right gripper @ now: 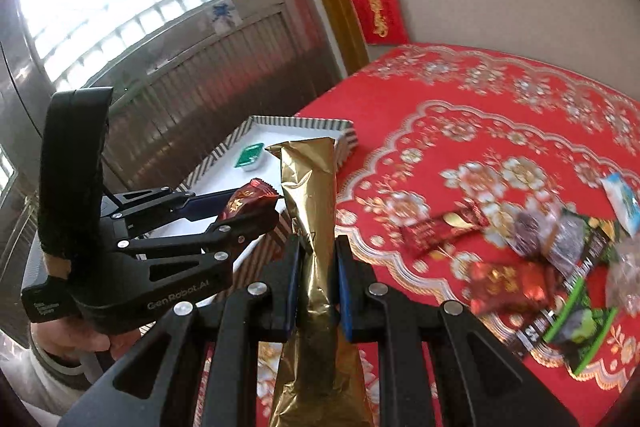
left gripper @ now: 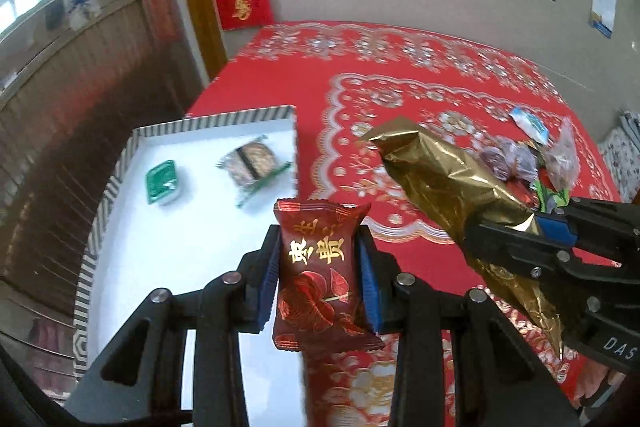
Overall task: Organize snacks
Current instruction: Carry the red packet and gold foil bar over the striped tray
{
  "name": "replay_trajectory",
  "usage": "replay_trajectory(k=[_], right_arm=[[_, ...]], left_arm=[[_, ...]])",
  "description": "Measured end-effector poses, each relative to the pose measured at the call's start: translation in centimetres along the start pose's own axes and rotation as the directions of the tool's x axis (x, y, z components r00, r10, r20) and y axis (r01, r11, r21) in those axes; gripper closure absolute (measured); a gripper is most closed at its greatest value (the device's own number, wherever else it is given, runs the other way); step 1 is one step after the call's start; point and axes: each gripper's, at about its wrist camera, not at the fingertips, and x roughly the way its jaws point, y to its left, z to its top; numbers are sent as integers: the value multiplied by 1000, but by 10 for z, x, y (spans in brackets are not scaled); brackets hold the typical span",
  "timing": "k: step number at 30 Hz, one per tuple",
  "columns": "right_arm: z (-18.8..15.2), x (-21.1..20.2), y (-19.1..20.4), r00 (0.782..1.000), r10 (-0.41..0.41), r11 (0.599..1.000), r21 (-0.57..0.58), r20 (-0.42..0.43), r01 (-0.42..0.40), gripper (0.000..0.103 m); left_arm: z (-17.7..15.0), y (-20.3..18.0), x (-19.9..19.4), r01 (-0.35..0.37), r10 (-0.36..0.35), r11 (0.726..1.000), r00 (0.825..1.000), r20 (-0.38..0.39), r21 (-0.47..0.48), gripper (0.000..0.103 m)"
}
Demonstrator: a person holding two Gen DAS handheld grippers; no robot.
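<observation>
Two snacks lie in the striped tray at ten o'clock. The left gripper clamps a red packet; the right gripper pinches a gold packet. A pile remains at three o'clock.

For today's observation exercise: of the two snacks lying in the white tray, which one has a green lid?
The small cup at the tray's left; the other, a clear-wrapped brown pastry, shows green only along its wrapper's edges.

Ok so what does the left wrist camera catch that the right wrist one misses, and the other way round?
Only the left wrist view shows the clear-wrapped brown snack lying in the striped tray. Only the right wrist view shows a hand on the left gripper's handle, and a long dark red bar on the cloth. Both show the tray, the green cup, the red candy in the left jaws and the gold packet in the right jaws.
</observation>
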Motion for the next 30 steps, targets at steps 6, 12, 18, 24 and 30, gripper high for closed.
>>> replay_trajectory(k=[6, 12, 18, 24, 30], right_arm=[[15, 18, 13, 1000, 12, 1000, -21, -13, -12, 87], [38, 47, 33, 999, 37, 999, -31, -27, -38, 87], [64, 87, 52, 997, 64, 998, -14, -51, -65, 87], [80, 141, 59, 992, 67, 997, 42, -104, -63, 87], [81, 187, 54, 988, 21, 996, 85, -154, -8, 87]], left_arm=[[3, 28, 2, -33, 33, 999, 999, 0, -39, 65], [13, 69, 11, -87, 85, 991, 996, -28, -96, 65], [20, 111, 32, -150, 140, 977, 987, -76, -154, 65], [25, 144, 63, -200, 174, 957, 975, -135, -209, 65], [24, 154, 90, -236, 198, 945, 964, -177, -228, 65]])
